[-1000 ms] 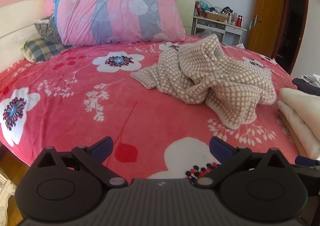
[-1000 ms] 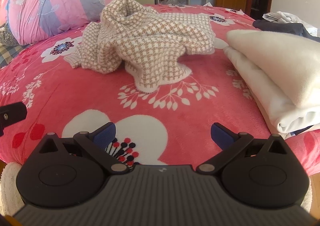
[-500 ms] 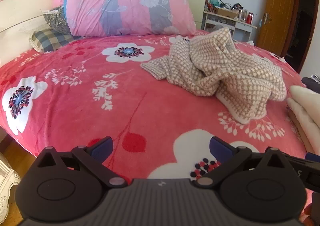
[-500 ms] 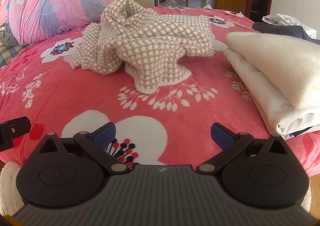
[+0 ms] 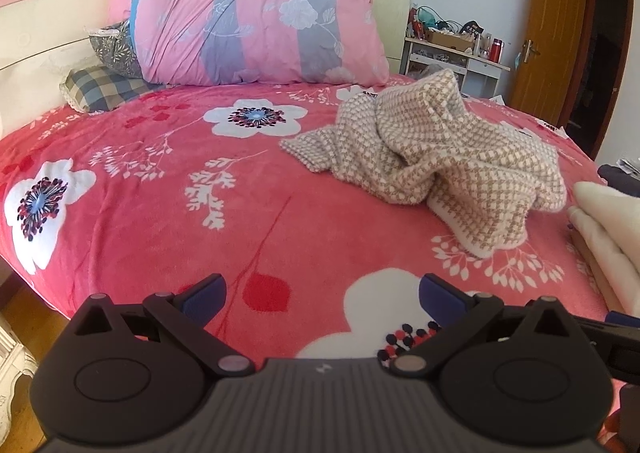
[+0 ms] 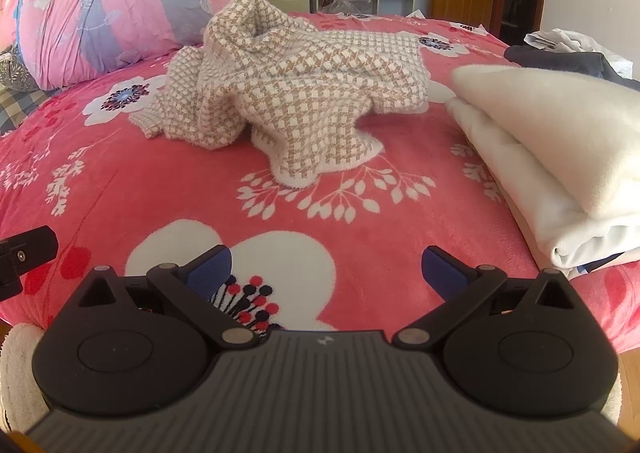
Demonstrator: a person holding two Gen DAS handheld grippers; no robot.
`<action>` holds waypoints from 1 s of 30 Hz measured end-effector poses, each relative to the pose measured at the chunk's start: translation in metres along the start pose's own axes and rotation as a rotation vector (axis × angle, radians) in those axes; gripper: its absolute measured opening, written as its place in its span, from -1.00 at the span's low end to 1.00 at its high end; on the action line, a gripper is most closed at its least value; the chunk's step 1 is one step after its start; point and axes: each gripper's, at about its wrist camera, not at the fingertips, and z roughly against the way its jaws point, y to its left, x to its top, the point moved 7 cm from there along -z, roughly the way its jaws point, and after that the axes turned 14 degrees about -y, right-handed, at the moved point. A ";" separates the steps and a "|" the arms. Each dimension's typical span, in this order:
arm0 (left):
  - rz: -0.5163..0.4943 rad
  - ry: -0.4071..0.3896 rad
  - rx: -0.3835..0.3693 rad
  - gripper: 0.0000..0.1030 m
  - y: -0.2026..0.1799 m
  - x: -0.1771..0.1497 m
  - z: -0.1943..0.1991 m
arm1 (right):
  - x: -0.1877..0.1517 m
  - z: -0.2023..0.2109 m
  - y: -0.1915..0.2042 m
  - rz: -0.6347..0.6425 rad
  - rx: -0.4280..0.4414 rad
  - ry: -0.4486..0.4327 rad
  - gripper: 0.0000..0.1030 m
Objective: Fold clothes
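Note:
A beige-and-white houndstooth knit garment [image 5: 436, 157] lies crumpled in a heap on the red floral bedspread [image 5: 168, 213], right of centre in the left wrist view. The right wrist view has the same garment [image 6: 296, 93] ahead at centre. My left gripper [image 5: 322, 295] stands open over the bed's near edge, well short of the garment, with nothing between its blue pads. My right gripper [image 6: 326, 271] is open too, empty, above a white flower print in front of the garment.
A folded cream blanket [image 6: 560, 141] lies on the bed to the right of the garment. A big pink-and-grey quilt bundle [image 5: 256, 13] and pillows [image 5: 100, 87] sit at the headboard. Dark clothes [image 6: 568, 61] lie at the far right. A cluttered white desk [image 5: 456, 57] and a brown door [image 5: 556, 33] stand behind.
My left gripper has drifted left and tilted, so the garment now sits further right in its view. The right gripper has hardly moved. Both stay open.

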 end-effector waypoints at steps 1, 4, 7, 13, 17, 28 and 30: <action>-0.003 -0.003 0.001 1.00 0.000 0.000 0.000 | 0.000 0.000 0.000 -0.001 0.000 0.001 0.98; -0.014 -0.010 0.005 1.00 0.000 -0.001 0.001 | 0.000 0.000 0.001 -0.006 0.002 0.003 0.98; -0.016 -0.002 0.010 1.00 0.001 -0.002 0.000 | 0.000 0.001 0.001 -0.006 0.003 0.004 0.98; -0.009 0.014 0.007 1.00 0.003 -0.002 0.000 | 0.001 0.001 0.004 -0.006 0.010 0.004 0.98; -0.013 0.014 0.009 1.00 0.003 -0.003 0.001 | 0.001 0.001 0.006 -0.009 0.015 0.009 0.98; -0.012 0.027 0.010 1.00 0.006 -0.005 -0.001 | 0.000 0.001 0.011 -0.009 0.022 0.011 0.98; -0.013 0.029 0.010 1.00 0.006 -0.005 -0.002 | -0.001 0.000 0.011 -0.009 0.021 0.012 0.98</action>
